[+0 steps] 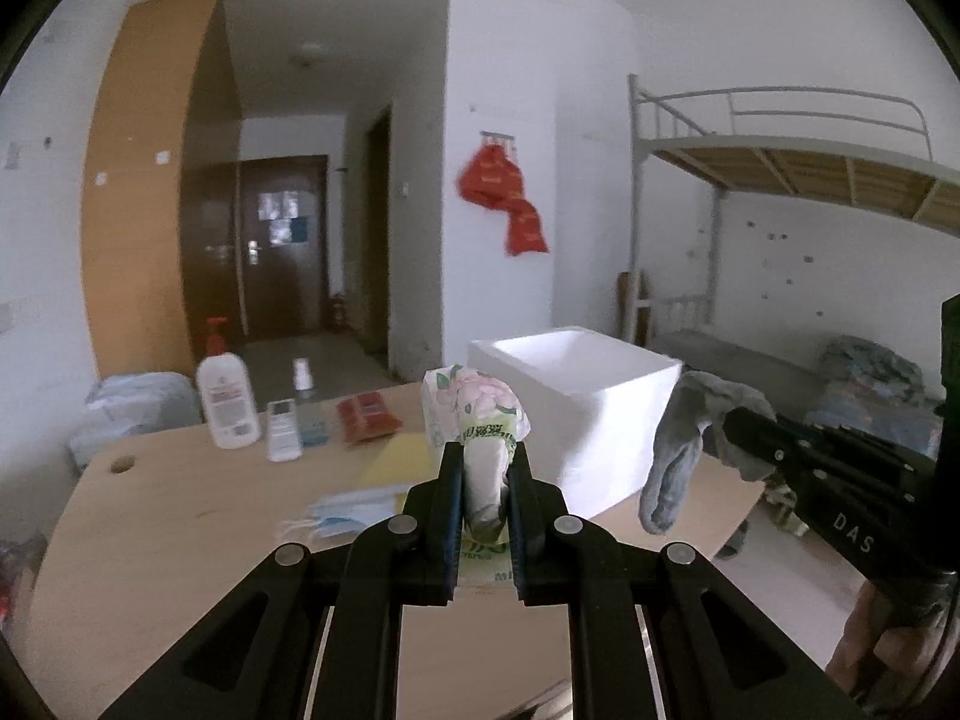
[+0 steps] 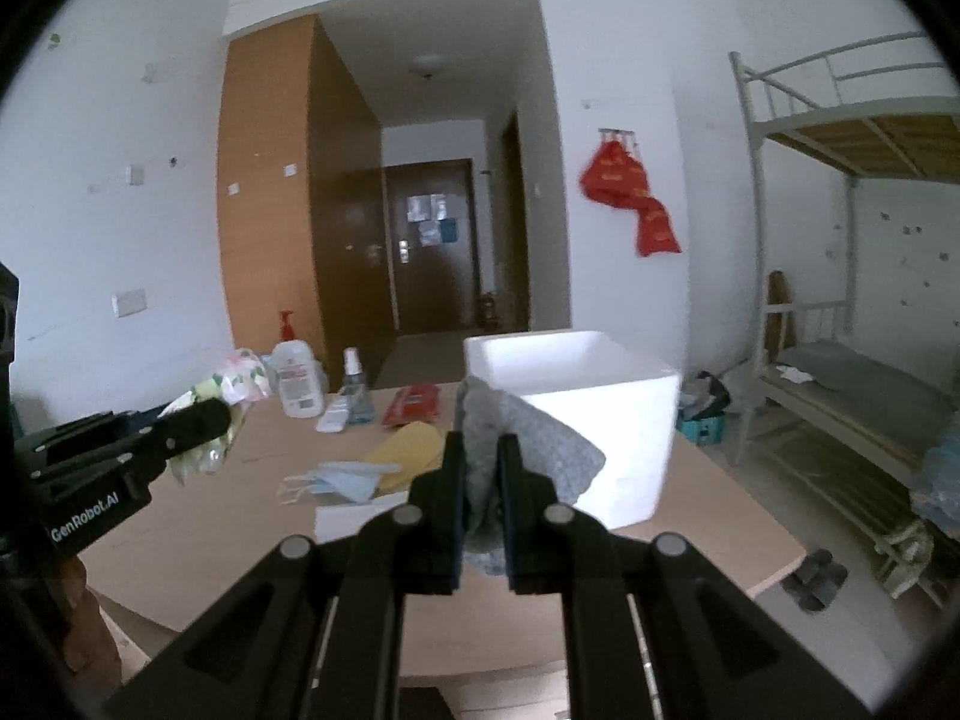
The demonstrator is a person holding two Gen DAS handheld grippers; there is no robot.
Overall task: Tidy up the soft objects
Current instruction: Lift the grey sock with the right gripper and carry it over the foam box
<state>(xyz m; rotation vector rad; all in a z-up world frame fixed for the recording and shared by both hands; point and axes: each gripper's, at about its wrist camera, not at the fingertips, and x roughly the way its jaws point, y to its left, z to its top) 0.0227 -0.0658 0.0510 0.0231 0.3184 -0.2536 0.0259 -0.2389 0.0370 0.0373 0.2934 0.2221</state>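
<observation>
My left gripper (image 1: 485, 468) is shut on a soft tissue pack (image 1: 474, 414) with a floral green wrapper, held above the wooden table (image 1: 180, 498). It also shows in the right wrist view (image 2: 210, 420). My right gripper (image 2: 482, 462) is shut on a grey sock (image 2: 528, 450), held up in front of a white foam box (image 2: 588, 408). In the left wrist view the sock (image 1: 678, 450) hangs from the right gripper beside the box (image 1: 588, 402). Blue face masks (image 1: 348, 513) and a yellow cloth (image 1: 396, 462) lie on the table.
A white lotion bottle (image 1: 227, 396), a remote (image 1: 283, 429), a small blue box (image 1: 312, 423), a red packet (image 1: 366, 417) and a spray bottle (image 2: 354, 387) stand at the table's far side. A bunk bed (image 2: 852, 324) is on the right.
</observation>
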